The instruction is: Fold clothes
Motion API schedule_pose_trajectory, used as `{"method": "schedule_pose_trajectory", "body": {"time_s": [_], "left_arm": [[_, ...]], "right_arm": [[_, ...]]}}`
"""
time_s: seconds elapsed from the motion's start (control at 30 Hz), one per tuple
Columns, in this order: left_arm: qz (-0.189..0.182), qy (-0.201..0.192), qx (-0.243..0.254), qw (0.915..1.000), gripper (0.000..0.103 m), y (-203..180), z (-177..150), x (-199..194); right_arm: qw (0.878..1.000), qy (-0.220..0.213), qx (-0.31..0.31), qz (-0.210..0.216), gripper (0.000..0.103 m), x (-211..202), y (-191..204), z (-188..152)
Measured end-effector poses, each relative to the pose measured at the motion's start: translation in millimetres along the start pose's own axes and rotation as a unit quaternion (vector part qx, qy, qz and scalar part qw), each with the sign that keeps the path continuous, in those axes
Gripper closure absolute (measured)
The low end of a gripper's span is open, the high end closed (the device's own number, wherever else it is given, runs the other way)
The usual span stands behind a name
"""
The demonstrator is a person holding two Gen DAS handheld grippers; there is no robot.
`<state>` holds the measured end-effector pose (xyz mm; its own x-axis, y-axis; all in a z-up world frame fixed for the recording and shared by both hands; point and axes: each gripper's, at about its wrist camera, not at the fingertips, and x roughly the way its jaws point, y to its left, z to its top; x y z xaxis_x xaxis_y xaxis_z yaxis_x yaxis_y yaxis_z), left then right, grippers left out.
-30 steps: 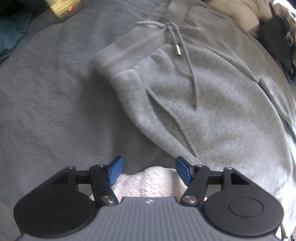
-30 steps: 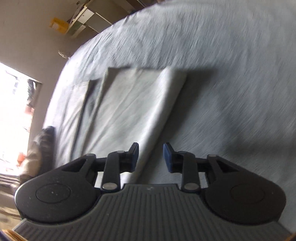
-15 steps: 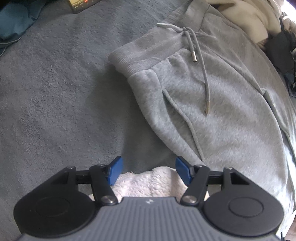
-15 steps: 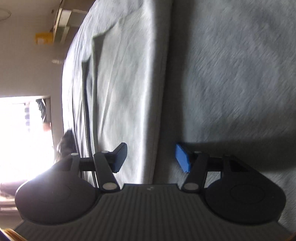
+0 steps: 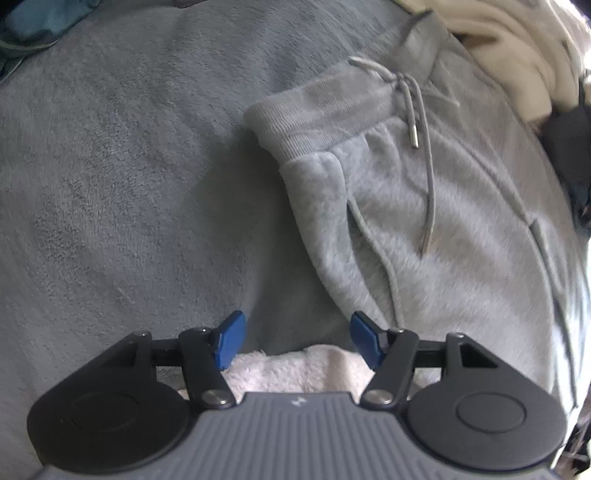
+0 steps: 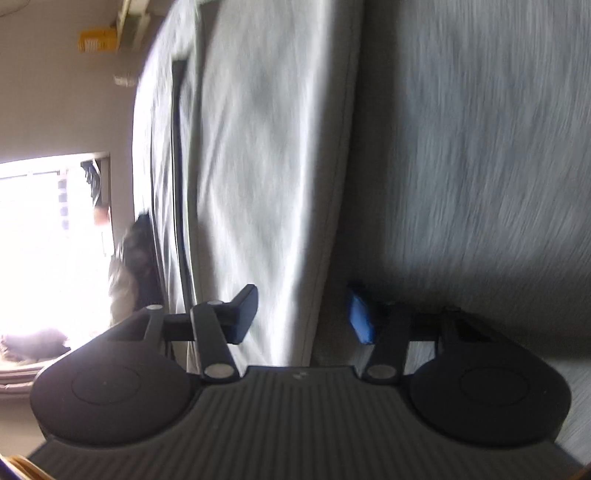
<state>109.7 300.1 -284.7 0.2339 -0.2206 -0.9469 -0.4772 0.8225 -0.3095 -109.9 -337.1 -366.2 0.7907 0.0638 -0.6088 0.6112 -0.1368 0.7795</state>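
Observation:
Grey fleece sweatpants (image 5: pixel 436 229) lie spread on a grey blanket (image 5: pixel 129 192), waistband (image 5: pixel 317 110) at the upper middle with a knotted drawstring (image 5: pixel 424 147). My left gripper (image 5: pixel 295 338) is open and empty, hovering just left of the pants' side edge. In the right wrist view a folded pale grey cloth (image 6: pixel 266 155) lies on the blanket (image 6: pixel 480 166). My right gripper (image 6: pixel 303 314) is open and empty, rolled sideways, its fingers either side of the cloth's long edge.
A cream garment (image 5: pixel 517 48) and dark clothes (image 5: pixel 569 147) are piled at the far right. A white fleecy item (image 5: pixel 295 373) shows under my left gripper. Teal fabric (image 5: pixel 40 18) lies at the top left. A bright window (image 6: pixel 48 236) lies past the bed's edge.
My left gripper has drifted left, so the sweatpants sit further right in view. My right gripper opened wider and rolled sideways, moving in along the folded cloth's edge.

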Motion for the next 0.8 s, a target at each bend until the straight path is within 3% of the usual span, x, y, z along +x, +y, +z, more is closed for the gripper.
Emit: {"method": "schedule_pose_trajectory", "body": {"time_s": [0.1,0.4,0.5,0.8], "left_arm": [[-0.017,-0.015,-0.023,0.9995,0.039,6.6,2.7,-1.2],[-0.043,-0.034,-0.035,0.9979,0.041,8.8,27.2,18.2],[-0.061,-0.045,-0.024,0.9968,0.041,4.9,33.6,23.9],[-0.102,-0.028,0.021,0.9941,0.042,-4.9,43.2,39.7]], "right_arm": [[0.999,0.001,-0.032,-0.02,0.065,9.3,6.8,-15.3],[0.997,-0.009,-0.04,-0.062,0.066,18.0,22.9,-15.9],[0.996,-0.019,-0.047,-0.072,0.066,19.0,27.5,-20.5],[0.995,-0.038,-0.052,-0.072,0.063,15.0,36.3,-33.8]]}}
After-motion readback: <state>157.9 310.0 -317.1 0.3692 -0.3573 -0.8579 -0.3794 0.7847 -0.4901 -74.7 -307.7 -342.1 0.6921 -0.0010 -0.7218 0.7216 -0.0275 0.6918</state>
